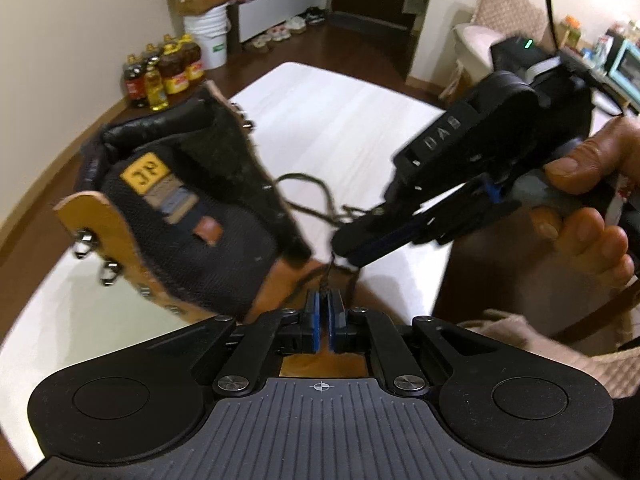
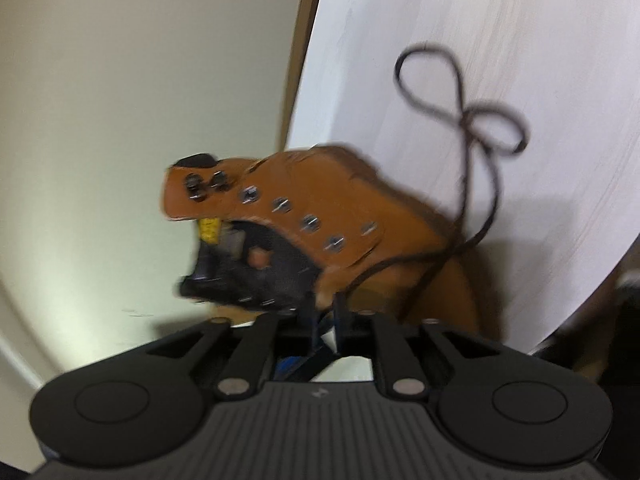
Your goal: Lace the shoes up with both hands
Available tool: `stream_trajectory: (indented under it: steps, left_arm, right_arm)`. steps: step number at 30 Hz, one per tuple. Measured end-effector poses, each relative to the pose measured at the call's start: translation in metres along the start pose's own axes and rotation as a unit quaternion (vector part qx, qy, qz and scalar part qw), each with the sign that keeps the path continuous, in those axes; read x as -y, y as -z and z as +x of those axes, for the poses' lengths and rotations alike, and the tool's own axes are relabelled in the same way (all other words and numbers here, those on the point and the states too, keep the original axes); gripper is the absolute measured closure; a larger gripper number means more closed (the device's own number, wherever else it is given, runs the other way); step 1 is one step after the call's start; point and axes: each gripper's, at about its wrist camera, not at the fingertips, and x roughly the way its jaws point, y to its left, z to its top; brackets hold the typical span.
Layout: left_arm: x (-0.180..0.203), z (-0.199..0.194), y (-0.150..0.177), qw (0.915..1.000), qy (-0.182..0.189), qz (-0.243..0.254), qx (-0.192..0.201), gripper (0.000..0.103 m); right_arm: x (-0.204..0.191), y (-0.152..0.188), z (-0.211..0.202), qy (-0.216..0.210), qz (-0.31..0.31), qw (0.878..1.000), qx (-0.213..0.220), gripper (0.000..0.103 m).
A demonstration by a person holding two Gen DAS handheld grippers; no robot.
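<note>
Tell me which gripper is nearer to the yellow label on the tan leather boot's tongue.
Left, narrowly, as best the blurred views show. The left gripper sits at the base of the boot, below the yellow label; the right gripper reaches in from the far side, by the dark lace.

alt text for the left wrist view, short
A tan boot with a black tongue stands on a white table, its dark lace loose. The left gripper, jaws nearly shut, pinches a lace strand at the boot's front; a hand brings the right gripper in from the right.
</note>
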Motion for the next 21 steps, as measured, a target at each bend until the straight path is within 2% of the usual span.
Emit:
stream_trajectory:
  steps: [2, 3, 4, 5, 6, 7, 9, 12, 14, 21]
  left_arm:
    - [-0.003, -0.001, -0.003, 0.9999, -0.013, -0.001, -0.002, 0.099]
    - [-0.004, -0.001, -0.004, 0.9998, -0.019, -0.001, -0.003, 0.099]
    - [-0.006, -0.002, -0.005, 0.9997, -0.025, -0.002, -0.004, 0.099]
    - [-0.007, -0.002, -0.006, 0.9995, -0.030, -0.003, -0.005, 0.099]
    - [-0.007, -0.002, -0.008, 0.9994, -0.034, -0.004, -0.005, 0.099]
    - [-0.007, -0.002, -0.010, 0.9992, -0.039, -0.003, -0.008, 0.099]
    - [-0.006, 0.000, -0.012, 0.9989, -0.046, 0.003, -0.012, 0.099]
    - [-0.001, 0.002, -0.017, 0.9979, -0.058, 0.023, -0.019, 0.099]
    - [0.003, 0.006, -0.021, 0.9968, -0.063, 0.041, -0.027, 0.099]
    - [0.014, 0.027, -0.033, 0.9942, -0.053, 0.072, -0.060, 0.099]
  right_arm:
    - [-0.015, 0.000, 0.000, 0.037, -0.064, 0.997, 0.012, 0.083]
    - [-0.028, 0.002, 0.003, 0.059, -0.116, 0.991, 0.017, 0.080]
    - [-0.035, 0.003, 0.005, 0.069, -0.143, 0.987, 0.018, 0.080]
    - [-0.051, 0.008, 0.011, 0.093, -0.203, 0.975, 0.019, 0.080]
    - [-0.058, 0.011, 0.014, 0.105, -0.232, 0.967, 0.019, 0.081]
    - [-0.063, 0.012, 0.016, 0.113, -0.249, 0.962, 0.020, 0.081]
    - [-0.076, 0.020, 0.027, 0.151, -0.317, 0.936, 0.019, 0.081]
    - [-0.083, 0.027, 0.032, 0.175, -0.371, 0.912, 0.023, 0.087]
    - [-0.082, 0.027, 0.029, 0.175, -0.376, 0.910, 0.026, 0.089]
    - [-0.078, 0.022, 0.023, 0.172, -0.353, 0.919, 0.042, 0.089]
